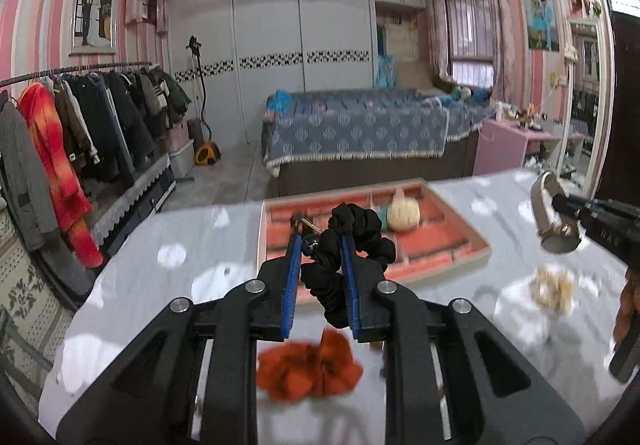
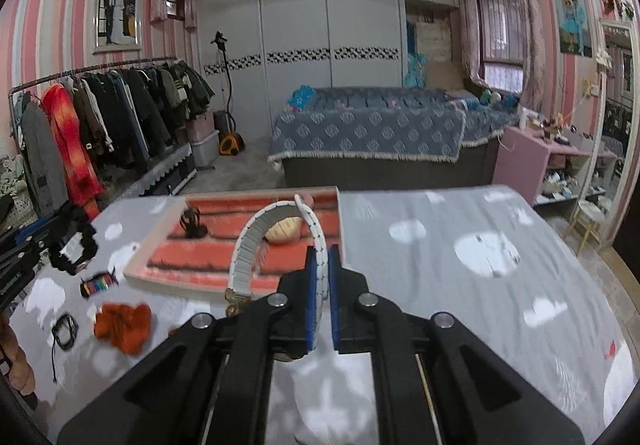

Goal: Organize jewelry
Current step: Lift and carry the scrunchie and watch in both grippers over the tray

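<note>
Above the desk (image 2: 460,253), with its grey cloth and white cloud shapes, both claws were up in the air and loaded. The left claw (image 1: 320,241) was clamped on a black scrunchie (image 1: 352,241), the fabric bunched between its blue pads and spilling out to the right — a soft thing, so a pinch on one fold was enough to carry it. The right claw (image 2: 322,257) was pressed together on a white link bracelet (image 2: 256,241), gripping one end so that the rest arched up and over to the left, its clasp dangling free; held that way it could be lowered in without snagging, I judged.

Ahead of both lay the tray (image 2: 160,241), its red brick-patterned bottom divided into compartments, where a pale round piece (image 2: 284,233) and a dark hair claw (image 2: 192,223) already sat. Left loose on the desk were an orange scrunchie (image 2: 122,325), a small rainbow-striped band (image 2: 98,283) and a black buckle on a cord (image 2: 64,331) — the sorting looked partly done.
</note>
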`<state>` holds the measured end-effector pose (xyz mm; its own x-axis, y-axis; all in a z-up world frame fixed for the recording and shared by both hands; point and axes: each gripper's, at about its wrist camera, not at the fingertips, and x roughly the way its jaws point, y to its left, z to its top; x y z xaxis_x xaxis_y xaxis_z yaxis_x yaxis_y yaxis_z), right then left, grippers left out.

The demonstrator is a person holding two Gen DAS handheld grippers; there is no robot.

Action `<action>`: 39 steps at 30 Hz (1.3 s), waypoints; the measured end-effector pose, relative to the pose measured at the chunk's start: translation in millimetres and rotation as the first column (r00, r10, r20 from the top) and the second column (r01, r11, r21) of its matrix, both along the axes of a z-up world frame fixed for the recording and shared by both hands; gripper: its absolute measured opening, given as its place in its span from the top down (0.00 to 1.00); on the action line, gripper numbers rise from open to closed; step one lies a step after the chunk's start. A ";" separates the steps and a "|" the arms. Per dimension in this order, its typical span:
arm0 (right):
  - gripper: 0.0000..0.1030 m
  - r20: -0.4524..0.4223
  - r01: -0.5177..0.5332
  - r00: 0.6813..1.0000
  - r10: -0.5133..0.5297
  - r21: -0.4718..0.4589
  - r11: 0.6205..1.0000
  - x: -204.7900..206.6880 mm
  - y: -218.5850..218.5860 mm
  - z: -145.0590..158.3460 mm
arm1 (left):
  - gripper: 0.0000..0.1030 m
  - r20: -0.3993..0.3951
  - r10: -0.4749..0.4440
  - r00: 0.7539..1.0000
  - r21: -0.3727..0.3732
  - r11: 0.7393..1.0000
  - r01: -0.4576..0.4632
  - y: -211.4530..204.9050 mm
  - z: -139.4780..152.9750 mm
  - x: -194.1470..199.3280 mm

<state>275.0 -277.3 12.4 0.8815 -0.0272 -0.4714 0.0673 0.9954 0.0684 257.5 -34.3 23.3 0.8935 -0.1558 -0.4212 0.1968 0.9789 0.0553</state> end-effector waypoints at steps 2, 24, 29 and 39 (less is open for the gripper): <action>0.95 0.014 -0.007 1.000 0.007 -0.005 1.000 15.6 6.4 5.7 | 0.82 0.016 0.008 1.000 -0.012 1.000 -0.008 -3.8 5.5 15.8; 0.95 0.023 -0.015 1.000 0.016 -0.049 0.999 153.7 32.5 -5.6 | 0.82 -0.018 0.093 0.996 -0.093 0.991 -0.094 -6.5 -7.8 179.3; 0.95 -0.024 -0.007 1.000 0.006 -0.048 0.999 174.0 32.3 -32.1 | 0.82 -0.072 0.102 0.992 -0.074 0.991 -0.108 -4.4 -34.8 207.0; 0.94 -0.161 0.022 0.986 -0.036 -0.092 0.996 198.5 31.0 -72.1 | 0.82 -0.181 0.117 0.977 -0.026 0.992 -0.123 5.4 -76.1 234.3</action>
<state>473.5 -246.2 -59.7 0.7915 -0.1002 -0.6029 0.0991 0.9945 -0.0352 491.8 -28.9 -52.8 0.8176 -0.0703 -0.5715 0.0811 0.9967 -0.0065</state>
